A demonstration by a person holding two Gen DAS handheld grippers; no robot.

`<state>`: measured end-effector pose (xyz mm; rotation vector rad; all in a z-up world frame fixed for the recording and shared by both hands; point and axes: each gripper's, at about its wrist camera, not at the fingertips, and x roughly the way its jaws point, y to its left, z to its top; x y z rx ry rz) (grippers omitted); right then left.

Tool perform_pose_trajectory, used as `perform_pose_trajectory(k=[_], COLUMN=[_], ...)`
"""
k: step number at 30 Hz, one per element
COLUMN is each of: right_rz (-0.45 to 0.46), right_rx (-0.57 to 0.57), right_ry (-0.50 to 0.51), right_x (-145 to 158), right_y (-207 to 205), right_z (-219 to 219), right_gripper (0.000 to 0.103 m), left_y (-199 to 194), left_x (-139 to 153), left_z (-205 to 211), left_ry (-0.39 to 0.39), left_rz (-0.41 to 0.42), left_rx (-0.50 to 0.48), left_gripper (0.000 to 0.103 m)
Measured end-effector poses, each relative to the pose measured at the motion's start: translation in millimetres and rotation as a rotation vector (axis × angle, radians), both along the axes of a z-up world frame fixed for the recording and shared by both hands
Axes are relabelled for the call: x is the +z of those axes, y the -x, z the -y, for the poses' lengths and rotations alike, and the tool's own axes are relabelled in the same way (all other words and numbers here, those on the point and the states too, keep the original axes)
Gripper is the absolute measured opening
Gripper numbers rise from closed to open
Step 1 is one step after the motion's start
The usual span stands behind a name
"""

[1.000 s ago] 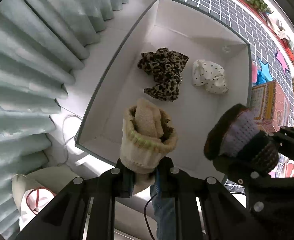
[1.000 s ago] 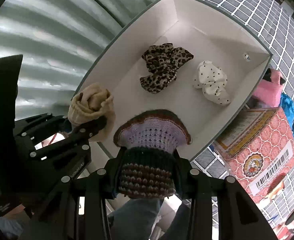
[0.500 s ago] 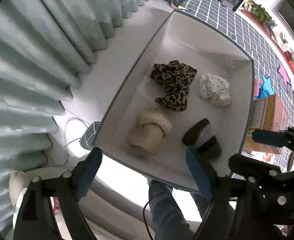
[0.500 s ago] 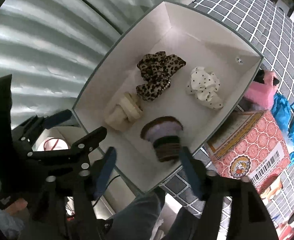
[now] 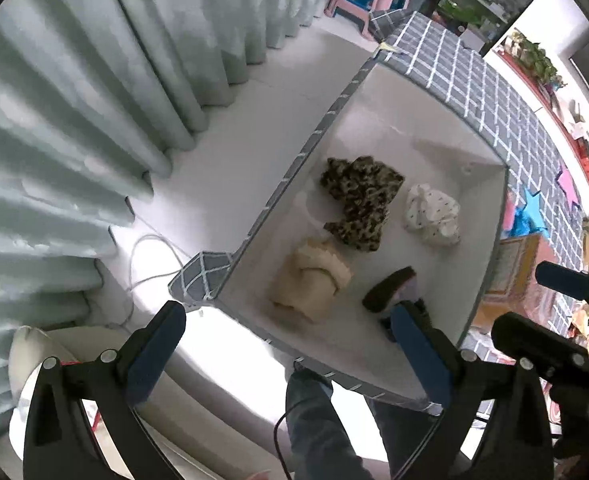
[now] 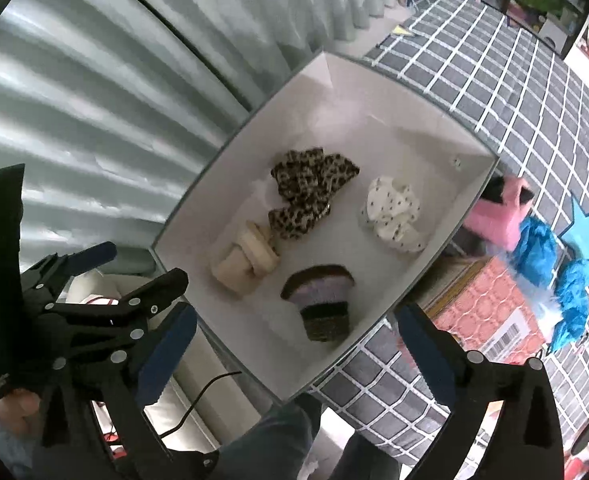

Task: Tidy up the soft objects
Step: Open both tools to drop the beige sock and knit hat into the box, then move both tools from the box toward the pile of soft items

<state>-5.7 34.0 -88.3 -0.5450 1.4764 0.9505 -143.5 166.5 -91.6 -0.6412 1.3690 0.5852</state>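
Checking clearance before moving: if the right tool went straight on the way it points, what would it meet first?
Probably the purple-and-brown knitted piece in the white box; the right tool, jaws opening with nothing between them, points at it.

checkered mat [image 6: 510, 92] | white storage box [image 6: 394, 88] | red carton [image 6: 490, 304]

Knit purple sock [image 6: 320, 296]; fuzzy cream sock [image 6: 244, 258]; smooth matt box [image 6: 378, 132].

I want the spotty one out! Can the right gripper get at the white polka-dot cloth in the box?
Probably yes. The white polka-dot cloth lies uncovered in the open-topped white box, apart from the others, and the right gripper is above, jaws opening, nothing between them.
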Motion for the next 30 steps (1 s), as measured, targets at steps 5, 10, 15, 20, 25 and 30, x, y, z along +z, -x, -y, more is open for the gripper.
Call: perform_pose_trajectory(k=[5, 10, 15, 20, 25, 30], right_rz=[0.047, 0.056, 0.057, 0.017, -0.043, -0.137], right_rx=[-0.045, -0.176, -0.342, -0.428, -0.407, -0.351], right_ry=[-0.049, -0.065, -0.003, 0.062, 0.073, 0.051], right_x=[28, 44, 29, -4, -38, -66], right_y=[-20, -63, -115, -151, -173, -188], right_z=[14, 48, 99, 133, 128, 106], right_gripper=[0.102, 0.102, 0.102, 0.102, 0.102, 0.102], left_y=[-28, -72, -110, -132, -143, -147], left_x=[15, 27, 28, 22, 14, 7], left_z=[10, 31, 54, 71, 81, 82], left_ry=[0.017, 0.016, 0.027, 0.044, 0.053, 0.062], left_rz=[0.046, 0.078, 0.078, 0.054, 0.016, -0.021], left_rx=[-0.054, -0.156, -0.234, -0.273, -0.283, -0.255], left_gripper=[0.103, 0.103, 0.103, 0.103, 0.103, 0.103])
